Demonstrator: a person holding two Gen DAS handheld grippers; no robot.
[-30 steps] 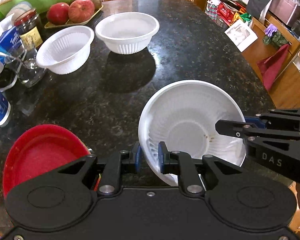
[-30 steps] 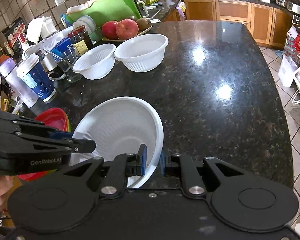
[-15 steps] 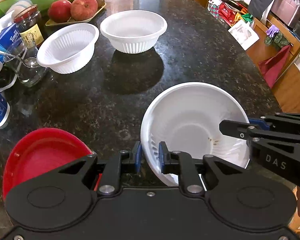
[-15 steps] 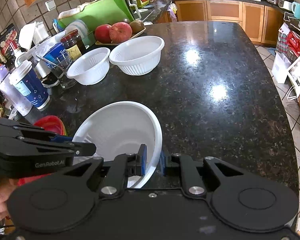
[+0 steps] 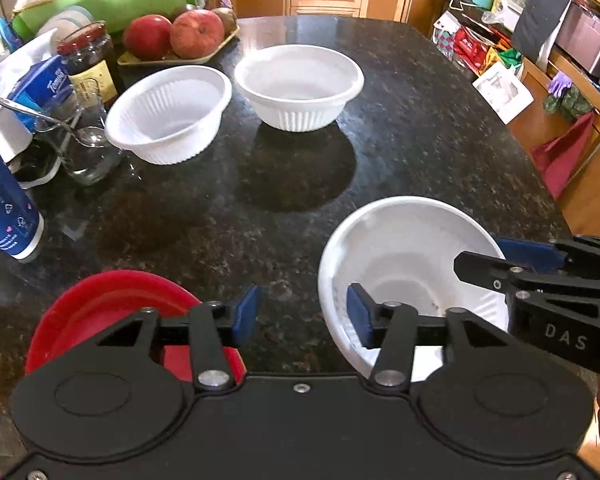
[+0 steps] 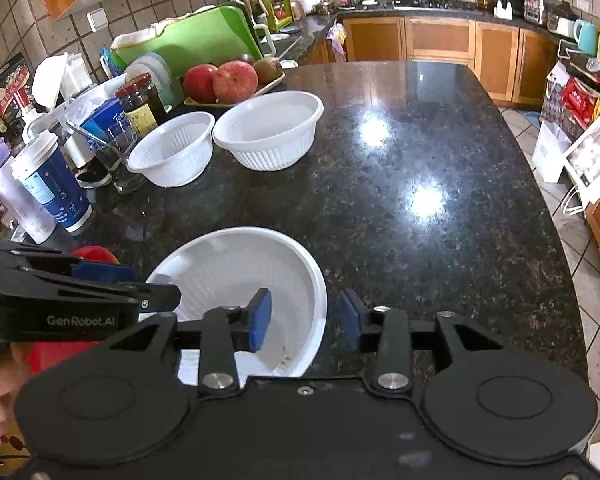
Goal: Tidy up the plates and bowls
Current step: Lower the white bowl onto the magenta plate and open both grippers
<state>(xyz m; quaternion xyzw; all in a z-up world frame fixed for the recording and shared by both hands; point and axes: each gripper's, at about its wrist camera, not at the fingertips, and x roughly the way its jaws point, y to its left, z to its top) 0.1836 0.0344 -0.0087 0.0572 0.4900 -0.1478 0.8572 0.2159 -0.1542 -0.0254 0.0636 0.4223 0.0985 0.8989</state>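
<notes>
Three white bowls are counted on the desk (image 5: pixel 420 128): a ribbed bowl (image 5: pixel 168 114), a wider bowl (image 5: pixel 298 84) just beside it, and a near bowl (image 5: pixel 404 256). One red plate (image 5: pixel 112 308) is seen. Two red apples (image 5: pixel 172 34) and one kiwi (image 6: pixel 267 67) are counted on one tray (image 5: pixel 216 50). One jar (image 5: pixel 88 60), one glass (image 5: pixel 82 148) with one spoon (image 5: pixel 28 114), and two cups (image 6: pixel 50 180) are counted.

The left gripper (image 5: pixel 302 314) stands spread wide over the dark counter (image 5: pixel 400 128), its right pad inside the near white bowl (image 5: pixel 404 256), the red plate (image 5: pixel 108 312) at its left, two more white bowls (image 5: pixel 300 88) beyond.
</notes>
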